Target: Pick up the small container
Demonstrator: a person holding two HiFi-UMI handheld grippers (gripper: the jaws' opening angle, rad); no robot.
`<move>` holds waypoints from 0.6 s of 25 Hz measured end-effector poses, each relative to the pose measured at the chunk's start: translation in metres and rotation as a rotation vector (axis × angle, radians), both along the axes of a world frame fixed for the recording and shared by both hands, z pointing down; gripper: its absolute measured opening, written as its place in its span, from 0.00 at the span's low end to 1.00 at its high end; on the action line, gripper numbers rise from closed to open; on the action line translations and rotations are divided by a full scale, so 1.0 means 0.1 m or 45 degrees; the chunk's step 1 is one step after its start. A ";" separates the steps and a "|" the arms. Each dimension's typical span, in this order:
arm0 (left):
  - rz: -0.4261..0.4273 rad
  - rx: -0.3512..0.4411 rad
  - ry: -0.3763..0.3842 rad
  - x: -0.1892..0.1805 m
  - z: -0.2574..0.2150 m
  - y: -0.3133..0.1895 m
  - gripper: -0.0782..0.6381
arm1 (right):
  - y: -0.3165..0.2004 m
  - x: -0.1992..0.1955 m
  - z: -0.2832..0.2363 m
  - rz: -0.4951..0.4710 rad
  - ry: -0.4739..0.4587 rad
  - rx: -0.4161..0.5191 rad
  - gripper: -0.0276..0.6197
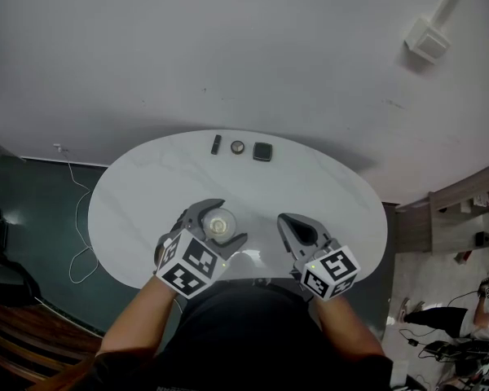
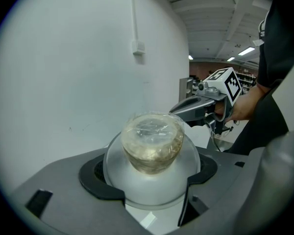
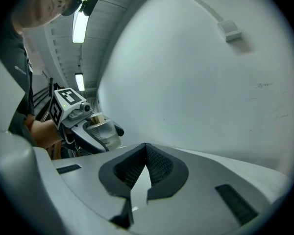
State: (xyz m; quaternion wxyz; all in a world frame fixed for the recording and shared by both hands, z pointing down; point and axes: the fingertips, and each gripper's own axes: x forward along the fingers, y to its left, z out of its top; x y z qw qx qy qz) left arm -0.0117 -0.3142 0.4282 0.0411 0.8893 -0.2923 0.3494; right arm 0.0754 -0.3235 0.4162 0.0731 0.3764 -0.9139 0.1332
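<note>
The small container (image 1: 221, 224) is a clear round tub with a film-covered top and pale brownish contents, set in a frosted round shell (image 2: 152, 143). My left gripper (image 1: 218, 228) is shut on it, its dark pads (image 2: 99, 176) pressing both sides of the shell. It also shows in the right gripper view, where the container (image 3: 106, 131) sits in the left gripper's jaws. My right gripper (image 1: 297, 229) is a hand's width to the right over the white oval table (image 1: 326, 194), shut with nothing in it; its jaw tips meet (image 3: 146, 161).
At the table's far edge lie a black bar (image 1: 216, 144), a small round object (image 1: 238, 147) and a black square object (image 1: 262, 151). A white wall rises behind the table. A cable (image 1: 80, 218) trails on the dark floor to the left. Shelving (image 1: 473, 202) stands at the right.
</note>
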 end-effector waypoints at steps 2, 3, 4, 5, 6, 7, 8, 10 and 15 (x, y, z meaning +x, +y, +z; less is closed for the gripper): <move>-0.002 0.007 -0.004 0.00 -0.01 0.00 0.60 | 0.00 0.00 0.00 -0.004 0.004 0.002 0.03; -0.003 0.010 -0.006 -0.01 -0.01 0.00 0.60 | 0.00 0.00 -0.01 -0.007 0.006 0.005 0.03; -0.005 0.013 -0.008 -0.01 -0.02 0.00 0.60 | 0.00 -0.01 -0.01 -0.010 0.008 0.008 0.03; -0.006 0.014 -0.009 -0.01 -0.02 -0.01 0.60 | 0.01 -0.01 -0.02 -0.013 0.010 0.010 0.03; -0.006 0.016 -0.009 -0.01 -0.03 -0.01 0.60 | 0.01 -0.01 -0.02 -0.015 0.012 0.013 0.03; -0.007 0.017 -0.008 -0.01 -0.03 -0.01 0.60 | 0.01 -0.01 -0.03 -0.016 0.012 0.015 0.03; -0.008 0.017 -0.007 -0.01 -0.02 -0.01 0.60 | 0.01 -0.01 -0.03 -0.016 0.012 0.015 0.03; -0.008 0.016 -0.006 -0.01 -0.01 0.00 0.60 | 0.01 -0.02 -0.03 -0.015 0.010 0.015 0.03; -0.001 0.020 -0.002 -0.02 -0.02 0.00 0.60 | 0.02 -0.04 -0.02 -0.018 0.012 0.015 0.03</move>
